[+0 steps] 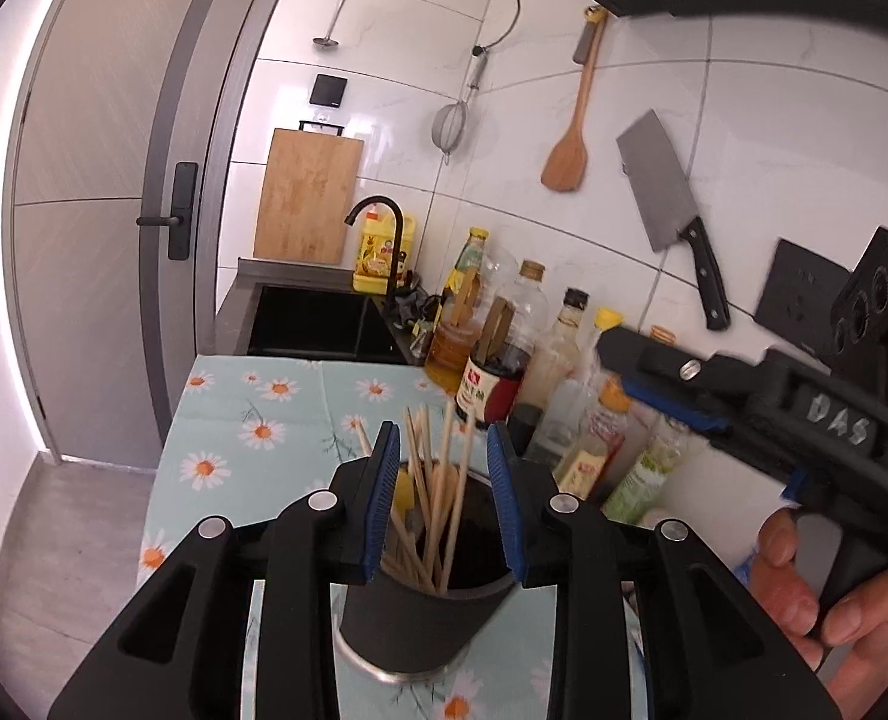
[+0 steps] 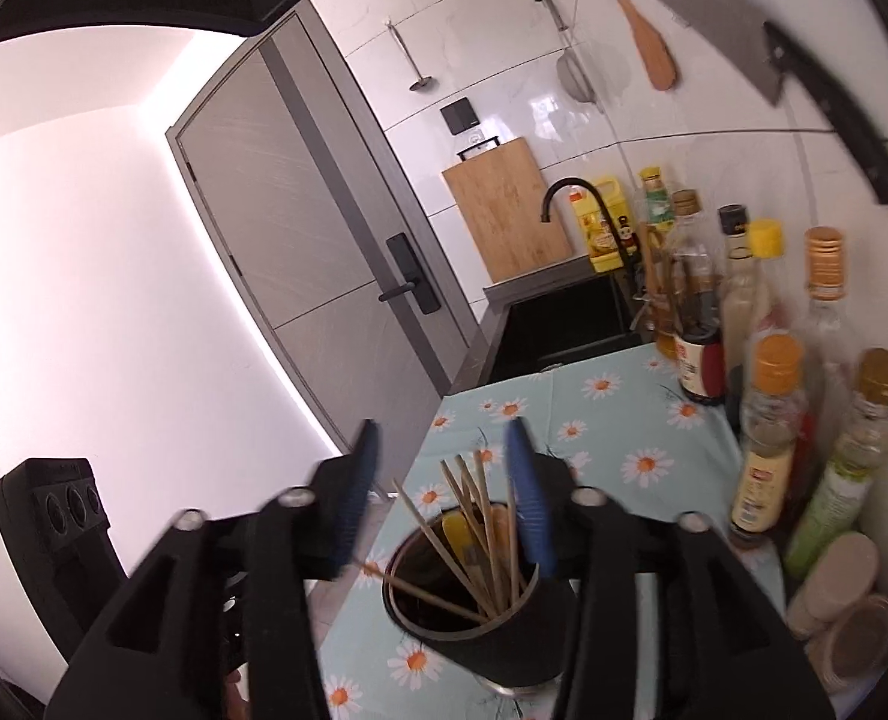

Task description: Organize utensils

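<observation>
Left wrist view: left gripper (image 1: 444,468), jaws apart and holding nothing, straddles the dark cup (image 1: 423,612) of chopsticks (image 1: 438,480) on the daisy cloth (image 1: 252,420); the right gripper (image 1: 672,384) is seen side-on, its jaw gap not discernible here.

Right wrist view: right gripper (image 2: 444,492), jaws spread and empty, hovers over the same cup (image 2: 486,618). Only this view shows the yellow utensil (image 2: 462,534) inside.

Probable step: tidying the chopsticks; next, close squarely on one bundle.

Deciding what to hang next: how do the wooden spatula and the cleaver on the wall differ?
The wooden spatula is all light wood with a rounded paddle; the cleaver has a grey rectangular blade and black handle. The spatula hangs handle up, the cleaver handle down and tilted. Both sit against the white tiled wall.
</observation>
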Tool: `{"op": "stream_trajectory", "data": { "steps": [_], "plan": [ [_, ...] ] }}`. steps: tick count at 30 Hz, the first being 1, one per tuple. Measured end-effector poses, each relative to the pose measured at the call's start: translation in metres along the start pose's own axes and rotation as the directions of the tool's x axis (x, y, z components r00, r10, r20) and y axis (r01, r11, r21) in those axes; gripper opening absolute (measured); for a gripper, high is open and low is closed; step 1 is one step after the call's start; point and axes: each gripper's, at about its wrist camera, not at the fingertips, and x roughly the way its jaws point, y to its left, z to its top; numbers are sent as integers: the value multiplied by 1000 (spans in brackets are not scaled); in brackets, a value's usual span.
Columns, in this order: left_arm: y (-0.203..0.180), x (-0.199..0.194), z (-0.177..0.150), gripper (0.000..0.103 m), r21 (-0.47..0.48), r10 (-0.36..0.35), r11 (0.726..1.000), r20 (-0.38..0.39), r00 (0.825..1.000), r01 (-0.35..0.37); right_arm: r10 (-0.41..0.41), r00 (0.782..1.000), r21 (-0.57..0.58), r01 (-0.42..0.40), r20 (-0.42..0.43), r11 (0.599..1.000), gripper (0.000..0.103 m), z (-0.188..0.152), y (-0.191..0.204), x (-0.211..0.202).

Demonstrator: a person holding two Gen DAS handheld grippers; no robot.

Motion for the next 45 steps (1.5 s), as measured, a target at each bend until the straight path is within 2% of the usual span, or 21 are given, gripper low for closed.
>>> {"op": "stream_trajectory", "data": {
  "steps": [1, 2, 3, 5, 6, 9, 11, 16, 26, 34, 45],
  "plan": [
    [-2, -6, -3, 41, 4, 10, 1000, -5, 1000, -10, -5, 1000, -8, 5, -3, 1000, 70, -2, 3, -8],
    [-4, -13, -7, 44, 5, 18, 1000, -12, 1000, -18, -5, 1000, -15, 5, -7, 1000, 71, -3, 4, -14],
    [-6, -17, -9, 45, 6, 24, 1000, -20, 1000, -24, 0, 1000, -24, -1, -10, 1000, 71, -5, 6, -19],
    [-10, -29, -16, 50, 15, 43, 999, -44, 998, -43, 1, 1000, -54, -2, -24, 999, 79, -9, 12, -33],
    [-12, -34, -18, 53, 19, 50, 999, -47, 998, -49, 3, 1000, -66, -5, -29, 998, 87, -12, 15, -40],
    [-19, -55, -25, 71, 42, 72, 997, -45, 996, -70, 8, 999, -104, -12, -48, 994, 96, -22, 23, -59],
    [-24, -71, -31, 81, 51, 80, 996, -41, 996, -78, 15, 998, -127, -23, -58, 992, 98, -31, 29, -74],
    [-41, -107, -46, 96, 85, 81, 993, -36, 996, -78, 1, 997, -156, -14, -82, 988, 98, -55, 36, -107],
    [-66, -166, -84, 96, 81, 82, 994, -86, 993, -75, -39, 989, -129, 20, -142, 991, 98, -106, 36, -176],
    [-82, -195, -121, 96, 67, 67, 996, -151, 986, -57, -93, 977, -157, 63, -193, 986, 98, -151, 49, -222],
    [-89, -218, -149, 96, 38, 45, 999, -236, 971, -37, -130, 966, -129, 103, -224, 986, 98, -179, 51, -249]
  ]
}}
